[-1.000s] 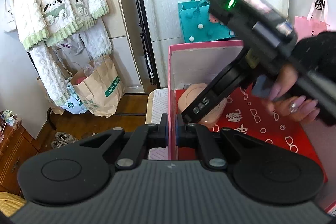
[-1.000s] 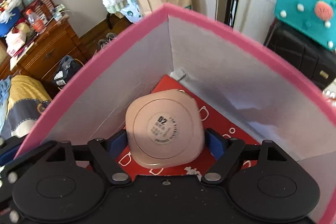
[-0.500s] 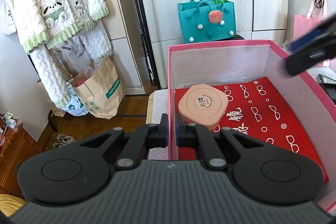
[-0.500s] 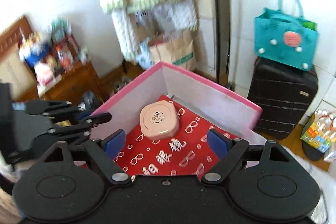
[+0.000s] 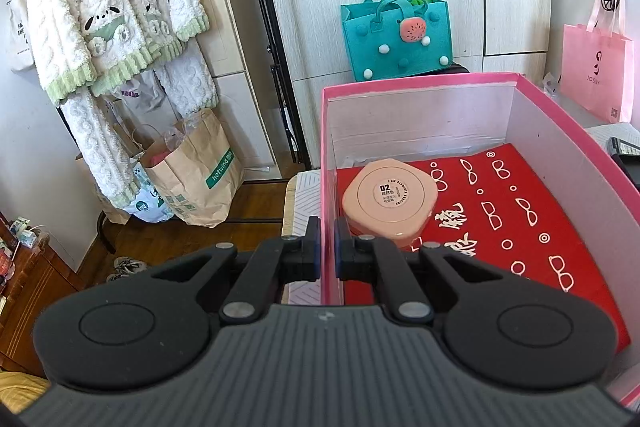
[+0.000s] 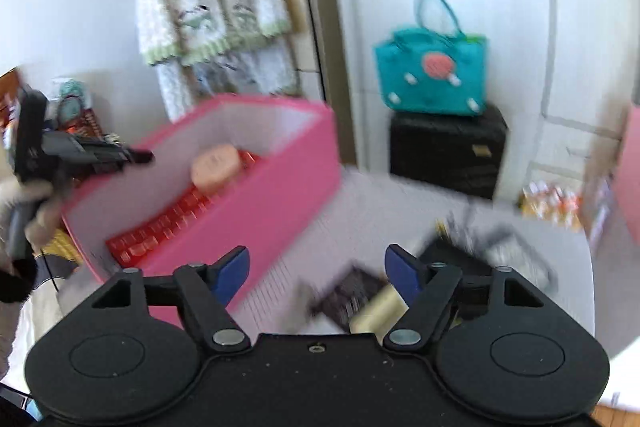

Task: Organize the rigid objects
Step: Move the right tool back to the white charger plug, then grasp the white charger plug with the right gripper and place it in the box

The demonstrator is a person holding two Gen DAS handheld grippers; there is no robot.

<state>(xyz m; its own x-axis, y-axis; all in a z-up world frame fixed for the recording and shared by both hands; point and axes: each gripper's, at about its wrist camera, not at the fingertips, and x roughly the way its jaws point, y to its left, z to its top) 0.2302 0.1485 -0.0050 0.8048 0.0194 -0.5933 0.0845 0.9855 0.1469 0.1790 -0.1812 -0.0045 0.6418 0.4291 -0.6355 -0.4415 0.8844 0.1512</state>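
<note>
My left fingers are pinched onto the near side wall of the pink box, one pad outside it and one inside, the thin wall clamped flat between them. The left gripper points down and forward along that wall. Inside the box, on its red lining printed with white glasses, lies the peach-coloured compact case, lid label up, tucked into the corner just beyond my inner pad and close to the wall I am gripping.

My right gripper is outside the box, over the pale ribbed surface it stands on. Its blue-tipped fingers are spread with nothing between them, and they are drawing together as I look. This view is blurred. Just below and ahead of the right-hand finger sit a few loose items: a dark patterned flat packet, a pale gold cylinder touching it, and a darker jumble further out that I cannot make out. From here the box shows to the left with the peach case in it, and my left gripper reaches in at its rim, held by my gloved hand.

Behind stand a teal felt bag on a black suitcase, white wardrobe doors, and fluffy white-and-green clothes on a rack
</note>
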